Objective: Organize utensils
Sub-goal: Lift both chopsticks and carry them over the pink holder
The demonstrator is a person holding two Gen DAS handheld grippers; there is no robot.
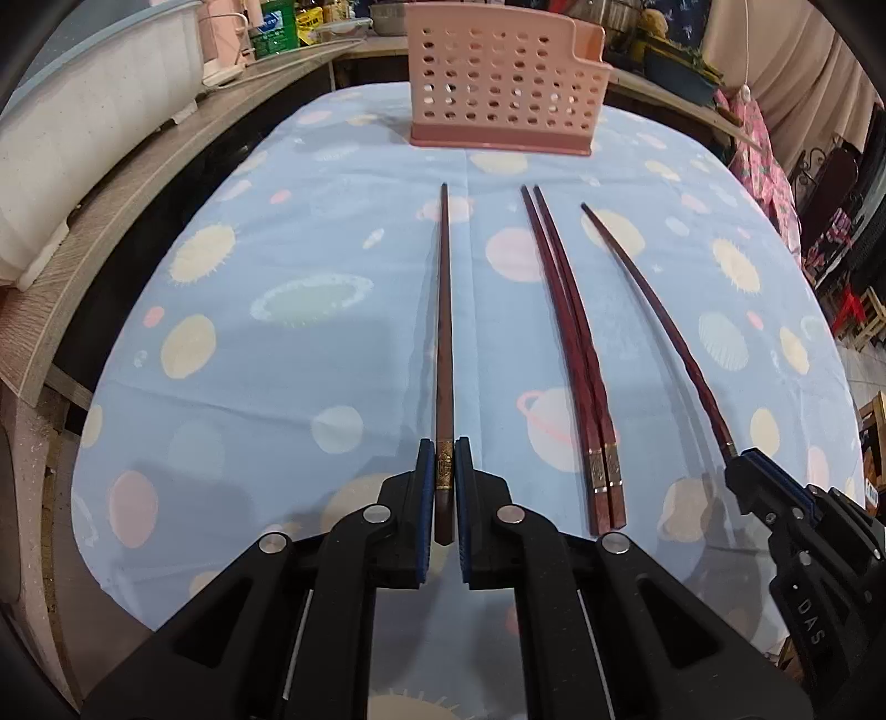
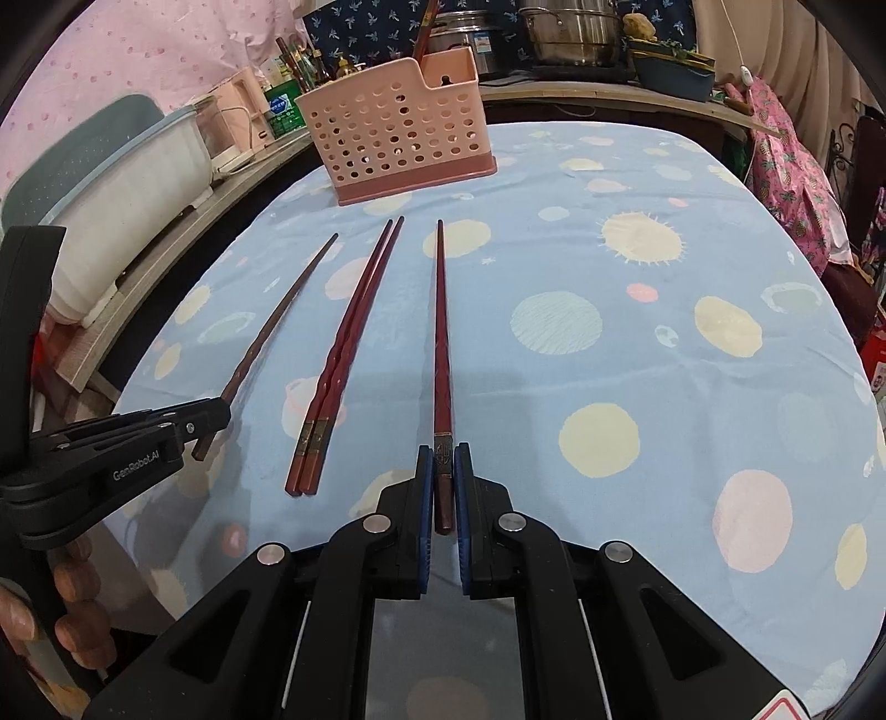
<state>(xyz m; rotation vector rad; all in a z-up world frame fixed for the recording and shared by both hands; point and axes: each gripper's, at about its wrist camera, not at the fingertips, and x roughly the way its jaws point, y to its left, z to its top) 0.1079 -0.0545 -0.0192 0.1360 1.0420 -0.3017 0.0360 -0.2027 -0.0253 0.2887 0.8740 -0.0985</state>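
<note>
Four dark red chopsticks lie lengthwise on the blue planet-print cloth [image 1: 310, 232]. My left gripper [image 1: 444, 459] is shut on the thick, gold-banded end of the leftmost chopstick [image 1: 444, 310]. My right gripper [image 2: 443, 459] is shut on the banded end of the rightmost chopstick [image 2: 441, 332]. Between them a pair of chopsticks [image 1: 570, 332] [image 2: 354, 338] lies side by side, untouched. Each view shows the other gripper from the side: the right gripper [image 1: 742, 459] and the left gripper [image 2: 221, 412]. A pink perforated utensil holder [image 1: 498, 83] [image 2: 398, 127] stands at the far end of the table.
A white tub [image 1: 83, 127] sits on a wooden shelf [image 1: 166, 166] along the left. Steel pots [image 2: 570, 33], bottles and a teal basin [image 2: 673, 77] crowd the back counter. Pink cloth [image 2: 792, 183] hangs at the right. A hand with wooden beads [image 2: 83, 609] shows low left.
</note>
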